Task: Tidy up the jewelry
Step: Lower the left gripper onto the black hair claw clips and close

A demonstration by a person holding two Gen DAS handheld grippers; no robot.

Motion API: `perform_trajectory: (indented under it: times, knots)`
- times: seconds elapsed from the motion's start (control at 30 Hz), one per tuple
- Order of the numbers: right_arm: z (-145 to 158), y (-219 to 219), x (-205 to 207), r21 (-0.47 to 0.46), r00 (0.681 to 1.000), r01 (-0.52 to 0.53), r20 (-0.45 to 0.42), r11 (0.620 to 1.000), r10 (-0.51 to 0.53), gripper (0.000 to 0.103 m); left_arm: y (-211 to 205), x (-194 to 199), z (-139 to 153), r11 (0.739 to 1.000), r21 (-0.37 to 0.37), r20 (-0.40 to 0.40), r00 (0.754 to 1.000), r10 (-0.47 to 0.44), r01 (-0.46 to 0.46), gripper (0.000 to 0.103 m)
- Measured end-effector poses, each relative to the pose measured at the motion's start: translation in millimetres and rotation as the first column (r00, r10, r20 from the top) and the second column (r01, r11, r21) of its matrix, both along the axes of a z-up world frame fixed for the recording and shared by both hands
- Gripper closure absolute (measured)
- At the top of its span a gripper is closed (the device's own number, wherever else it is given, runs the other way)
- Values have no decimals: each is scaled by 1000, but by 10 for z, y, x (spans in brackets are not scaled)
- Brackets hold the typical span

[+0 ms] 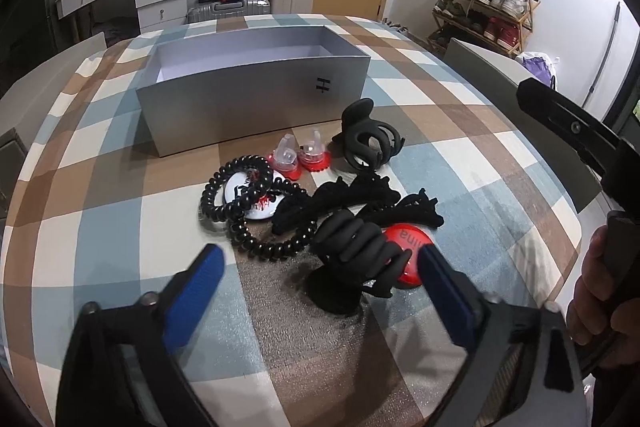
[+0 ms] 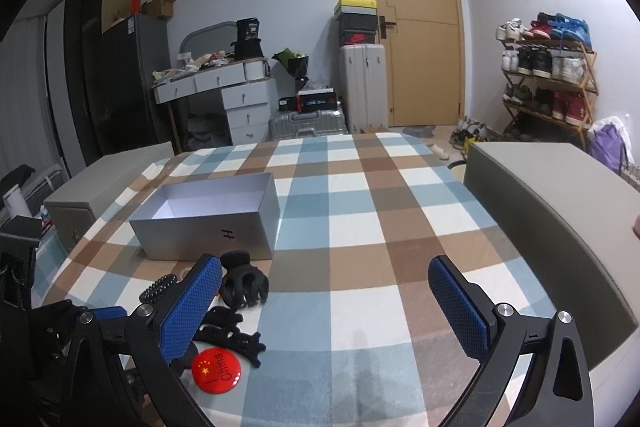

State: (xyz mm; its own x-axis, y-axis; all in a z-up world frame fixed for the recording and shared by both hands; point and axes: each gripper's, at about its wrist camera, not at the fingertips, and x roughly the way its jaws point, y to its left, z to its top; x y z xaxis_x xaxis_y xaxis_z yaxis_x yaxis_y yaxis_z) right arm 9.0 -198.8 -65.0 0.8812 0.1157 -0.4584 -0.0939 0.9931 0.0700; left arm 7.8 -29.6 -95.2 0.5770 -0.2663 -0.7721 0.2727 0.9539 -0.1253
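On the checked cloth stands an open silver box (image 1: 256, 95) (image 2: 208, 227), its inside bare where I can see it. In front of it lie a black claw clip (image 1: 368, 139) (image 2: 244, 285), two clear pieces on red bases (image 1: 298, 157), black coil hair ties (image 1: 240, 195) over a white badge (image 1: 256, 205), black fabric ties (image 1: 360, 199) and a red badge (image 1: 404, 251) (image 2: 216, 371). A second black claw clip (image 1: 356, 247) sits between the fingers of my left gripper (image 1: 320, 267), which is open; neither pad presses on it. My right gripper (image 2: 326, 291) is open over bare cloth, right of the pile.
Grey padded seats flank the table at the right (image 2: 540, 211) and left (image 2: 100, 187). A hand (image 1: 596, 287) holds the right gripper at the edge of the left wrist view. Beyond the table are a drawer desk, suitcases, a door and a shoe rack (image 2: 548, 75).
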Motion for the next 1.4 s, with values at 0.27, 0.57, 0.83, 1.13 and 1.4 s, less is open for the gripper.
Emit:
perform_trajectory:
  times: [0.27,0.57,0.83,1.13,1.4]
  knots:
    - [-38,-1,20,5,1000,-5,-16,1000,5,0,1,-12,-43,998,-43,-13,999,-34,34,74]
    - [-86,11,71,17,998,-25,-54,1000,26,0,59,-40,32,997,-54,14,998,-53,54,77]
    - [-112,73,138,24,994,-67,-89,997,69,0,184,-56,113,994,-97,28,999,-38,41,77]
    - [-208,241,358,45,976,-158,-147,986,163,0,311,-46,177,995,-101,59,998,-21,26,77]
    - [-358,430,623,64,950,-221,-212,973,230,3,428,-3,227,994,-113,80,997,9,0,77]
